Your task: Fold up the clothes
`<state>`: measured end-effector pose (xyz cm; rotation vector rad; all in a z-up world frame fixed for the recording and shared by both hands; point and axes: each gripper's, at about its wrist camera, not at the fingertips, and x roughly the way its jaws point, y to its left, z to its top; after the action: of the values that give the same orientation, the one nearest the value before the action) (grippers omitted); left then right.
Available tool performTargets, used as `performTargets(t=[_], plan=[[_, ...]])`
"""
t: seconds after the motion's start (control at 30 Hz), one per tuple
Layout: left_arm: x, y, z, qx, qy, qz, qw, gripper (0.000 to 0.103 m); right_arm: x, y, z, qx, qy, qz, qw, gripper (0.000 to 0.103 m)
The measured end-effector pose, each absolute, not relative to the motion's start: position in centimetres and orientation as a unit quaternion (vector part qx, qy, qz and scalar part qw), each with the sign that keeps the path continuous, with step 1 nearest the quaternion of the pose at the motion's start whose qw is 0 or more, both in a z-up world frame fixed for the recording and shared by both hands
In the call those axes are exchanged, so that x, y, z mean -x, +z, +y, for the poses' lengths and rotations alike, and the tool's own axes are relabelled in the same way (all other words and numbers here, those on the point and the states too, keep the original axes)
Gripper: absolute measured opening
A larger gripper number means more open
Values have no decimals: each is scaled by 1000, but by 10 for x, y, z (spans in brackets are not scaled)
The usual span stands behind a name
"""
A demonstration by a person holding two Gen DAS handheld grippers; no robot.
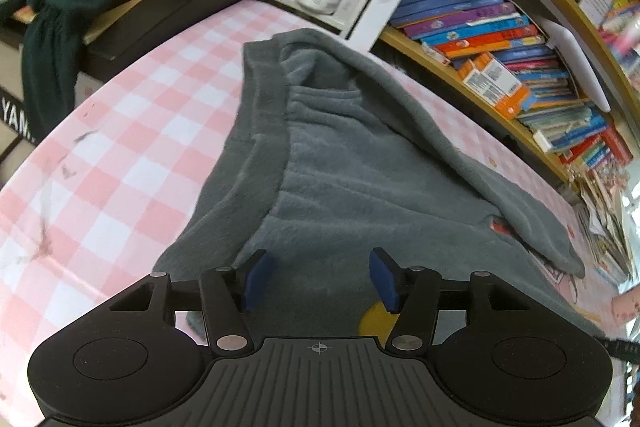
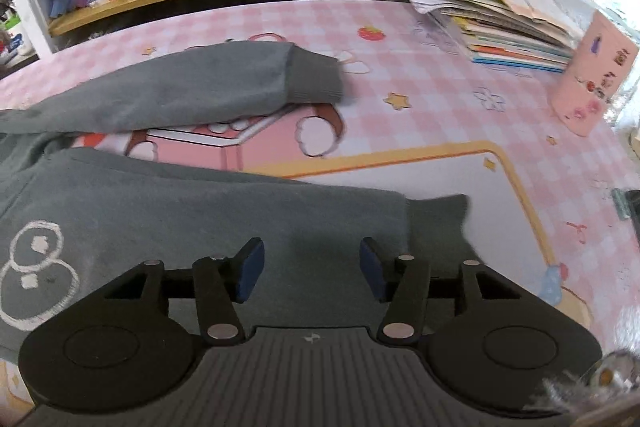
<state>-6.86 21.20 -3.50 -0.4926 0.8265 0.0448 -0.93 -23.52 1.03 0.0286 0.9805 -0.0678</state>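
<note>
A grey fleece sweater (image 1: 340, 163) lies on the pink checked table cover (image 1: 132, 115), its ribbed hem band running up the left side and one sleeve (image 1: 500, 171) folded across it. My left gripper (image 1: 320, 279) hovers just over the near edge of the cloth, jaws apart, nothing pinched between the blue pads (image 1: 256, 281). In the right wrist view the same sweater (image 2: 200, 219) shows a white chalk-like print (image 2: 36, 271) and a sleeve with a ribbed cuff (image 2: 316, 77) stretched to the right. My right gripper (image 2: 310, 271) stands open above the sweater's body, pads clear of the fabric.
A bookshelf (image 1: 500, 59) packed with books runs along the table's far side. A stack of booklets (image 2: 500, 23) and a pink box (image 2: 592, 83) sit at the right. A dark cabinet (image 1: 168, 7) with clutter and a green cloth (image 1: 52, 39) stands at the left.
</note>
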Motion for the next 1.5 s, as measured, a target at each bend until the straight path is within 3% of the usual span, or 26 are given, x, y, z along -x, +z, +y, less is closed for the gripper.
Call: performTargets(t=[0.23, 0.47, 0.8, 1.03, 1.23, 1.37, 1.5], plan=[[73, -23, 203, 197, 14, 376, 905, 67, 6, 12, -200, 9, -2, 464, 886, 64], [90, -17, 207, 178, 10, 311, 934, 74, 16, 22, -189, 70, -28, 396, 915, 73], [86, -28, 182, 175, 16, 333, 926, 76, -3, 16, -194, 162, 8, 392, 906, 80], [78, -20, 154, 133, 35, 332, 933, 81, -48, 7, -201, 216, 70, 377, 898, 80], [41, -5, 152, 99, 54, 350, 930, 82, -77, -9, -201, 345, 144, 354, 857, 77], [12, 14, 151, 16, 47, 331, 942, 92, -89, -17, -209, 386, 190, 348, 833, 75], [-23, 20, 145, -116, 15, 352, 929, 94, -101, -25, -209, 412, 221, 341, 816, 69]])
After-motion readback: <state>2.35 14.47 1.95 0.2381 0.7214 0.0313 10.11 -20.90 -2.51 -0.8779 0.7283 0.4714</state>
